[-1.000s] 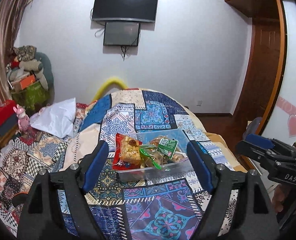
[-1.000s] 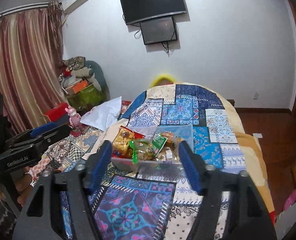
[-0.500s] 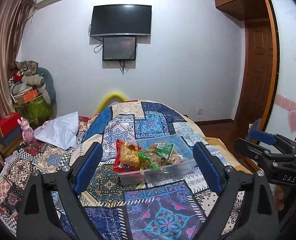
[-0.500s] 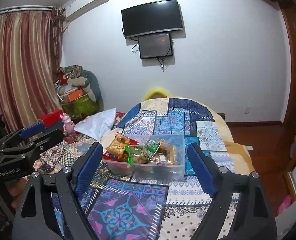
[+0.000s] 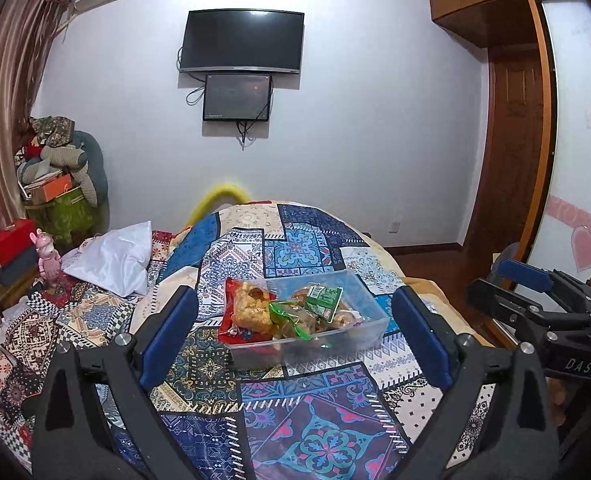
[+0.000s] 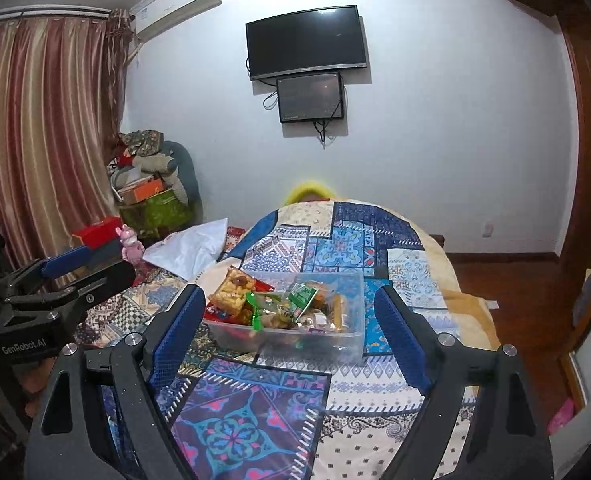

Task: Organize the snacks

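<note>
A clear plastic box (image 5: 369, 326) (image 6: 347, 340) sits on the patchwork quilt of a bed, filled with several snack packets. A red-and-yellow snack bag (image 5: 249, 310) (image 6: 231, 290) leans out over its left end, and a green packet (image 5: 325, 298) (image 6: 301, 296) lies on top. My left gripper (image 5: 293, 322) is open and empty, held back from the box, which shows between its fingers. My right gripper (image 6: 289, 324) is open and empty, also back from the box. Each gripper shows at the edge of the other's view.
The quilt (image 5: 311, 436) covers the bed. A white pillow (image 5: 115, 258) and a pink toy (image 5: 47, 256) lie at the left, with piled boxes and bags (image 5: 55, 184) beyond. A wooden wardrobe and door (image 5: 511, 160) stand at the right. Screens hang on the far wall.
Both grippers have drawn back and up from the box, so it looks smaller and farther. Their jaws stay open and empty. The box and snacks have not moved.
</note>
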{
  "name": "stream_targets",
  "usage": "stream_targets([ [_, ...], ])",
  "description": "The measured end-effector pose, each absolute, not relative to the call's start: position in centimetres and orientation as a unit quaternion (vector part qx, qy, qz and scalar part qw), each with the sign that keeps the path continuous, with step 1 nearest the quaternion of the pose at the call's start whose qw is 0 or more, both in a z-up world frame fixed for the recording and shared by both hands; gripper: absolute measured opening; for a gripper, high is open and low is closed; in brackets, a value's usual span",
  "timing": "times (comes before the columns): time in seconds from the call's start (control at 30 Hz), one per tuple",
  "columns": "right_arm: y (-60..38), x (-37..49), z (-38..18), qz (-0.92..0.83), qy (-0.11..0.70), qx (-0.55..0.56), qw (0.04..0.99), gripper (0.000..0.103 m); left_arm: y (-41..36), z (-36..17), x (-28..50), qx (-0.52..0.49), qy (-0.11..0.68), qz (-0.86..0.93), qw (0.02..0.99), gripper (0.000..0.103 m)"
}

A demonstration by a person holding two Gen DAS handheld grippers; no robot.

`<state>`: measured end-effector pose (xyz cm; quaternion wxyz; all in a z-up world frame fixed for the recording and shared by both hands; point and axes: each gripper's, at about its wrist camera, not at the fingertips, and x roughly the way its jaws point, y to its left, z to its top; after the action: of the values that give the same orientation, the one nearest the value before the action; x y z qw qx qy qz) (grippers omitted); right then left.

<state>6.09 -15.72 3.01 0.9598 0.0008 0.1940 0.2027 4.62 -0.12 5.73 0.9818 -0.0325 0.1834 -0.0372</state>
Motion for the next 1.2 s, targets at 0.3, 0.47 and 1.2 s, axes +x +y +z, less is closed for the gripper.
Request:
stream_targets([
  [0.3,-15.63,5.87,3.05,0.203,0.193,-0.001,0.96,0.086,0.11,5.42,4.77,-0.044,0.192,-0.04,0.98,0.103],
  [0.47,-15.57,5.77,3.15,0.203,0.192,0.0,0.96,0.086,0.09,5.3,4.84,-0.042,0.194,-0.041,0.979,0.103],
  [1.2,-15.26,5.58,3.44,0.205,0.191,0.001,0.96,0.087,-0.29,5.58,4.49,-0.041,0.188,-0.04,0.98,0.103],
])
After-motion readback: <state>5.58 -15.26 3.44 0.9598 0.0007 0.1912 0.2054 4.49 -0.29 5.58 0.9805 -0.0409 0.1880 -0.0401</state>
